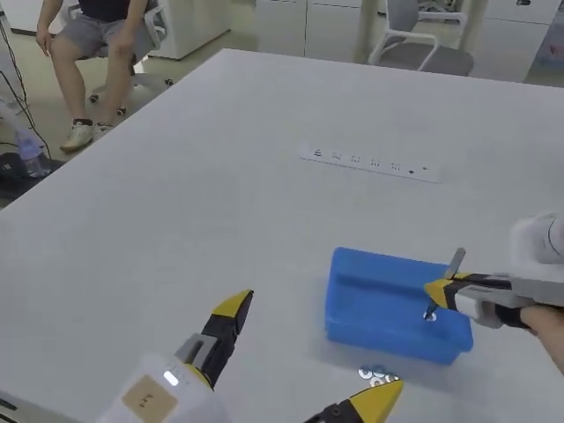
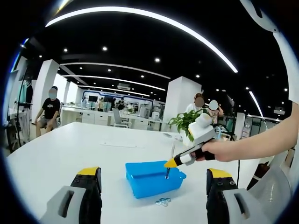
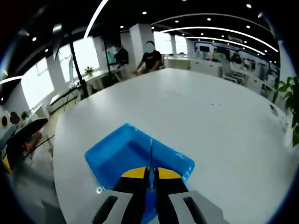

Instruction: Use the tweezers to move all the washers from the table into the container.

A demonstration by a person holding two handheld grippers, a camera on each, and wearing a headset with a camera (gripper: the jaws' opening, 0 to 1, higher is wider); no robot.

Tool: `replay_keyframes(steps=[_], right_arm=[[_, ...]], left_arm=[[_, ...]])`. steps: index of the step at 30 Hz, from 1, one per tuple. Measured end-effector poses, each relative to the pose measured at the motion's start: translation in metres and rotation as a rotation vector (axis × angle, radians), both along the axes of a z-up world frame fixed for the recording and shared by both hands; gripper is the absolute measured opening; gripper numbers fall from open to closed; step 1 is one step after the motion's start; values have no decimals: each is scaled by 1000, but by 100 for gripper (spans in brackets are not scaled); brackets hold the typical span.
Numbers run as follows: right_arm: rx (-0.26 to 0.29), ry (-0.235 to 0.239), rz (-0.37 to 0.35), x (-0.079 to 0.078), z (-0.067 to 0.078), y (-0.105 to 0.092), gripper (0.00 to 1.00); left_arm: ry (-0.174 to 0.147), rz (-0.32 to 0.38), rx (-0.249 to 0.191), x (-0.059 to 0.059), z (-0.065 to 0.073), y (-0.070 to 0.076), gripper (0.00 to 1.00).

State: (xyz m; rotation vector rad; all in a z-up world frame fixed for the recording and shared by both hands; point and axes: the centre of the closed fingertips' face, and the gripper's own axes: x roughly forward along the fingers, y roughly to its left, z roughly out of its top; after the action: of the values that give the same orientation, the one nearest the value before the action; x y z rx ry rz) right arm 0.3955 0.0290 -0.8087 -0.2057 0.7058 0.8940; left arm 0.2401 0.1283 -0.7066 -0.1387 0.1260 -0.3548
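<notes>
The right gripper (image 1: pixel 438 289) had its jaws pressed together on the tweezers (image 1: pixel 456 262), whose tips pointed down inside the blue container (image 1: pixel 379 304), near its right end. The pictures were too small to tell whether the tips carried a washer. The left gripper (image 1: pixel 313 345) hovered low over the white table (image 1: pixel 220 176) with its jaws spread and nothing between them. A small cluster of washers (image 1: pixel 379 376) lay on the table just beside the container's near wall; in the left gripper view the same washers (image 2: pixel 163 201) sat in front of the container (image 2: pixel 145 184). Judged from this, the step in hand was a drop into the container, with several washers not yet moved. To do it well, the tips should be low and well inside the walls before the squeeze is eased, so a light washer falls flat and does not bounce out. The release should be gentle, as thin steel tips can spring and flick the part. The free gripper could steady the container if it slid.
</notes>
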Motion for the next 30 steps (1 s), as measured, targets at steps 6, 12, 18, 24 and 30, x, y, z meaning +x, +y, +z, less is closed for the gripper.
replay_keyframes(steps=[6, 12, 18, 24, 30], right_arm=[[8, -10, 2, -1, 0, -2, 3], [-6, -26, 20, -4, 0, -1, 3], [-8, -24, 27, -5, -3, -1, 4], [-32, -51, 46, -10, -2, -2, 4], [29, -87, 44, -15, 16, 1, 4]], left_arm=[[-9, -4, -3, 0, 1, 0, 95], [1, -5, 2, 0, -1, 0, 95], [5, -5, 0, 0, -1, 1, 95], [3, -3, 2, 0, -1, 2, 94], [3, 0, 2, 0, -1, 2, 94]])
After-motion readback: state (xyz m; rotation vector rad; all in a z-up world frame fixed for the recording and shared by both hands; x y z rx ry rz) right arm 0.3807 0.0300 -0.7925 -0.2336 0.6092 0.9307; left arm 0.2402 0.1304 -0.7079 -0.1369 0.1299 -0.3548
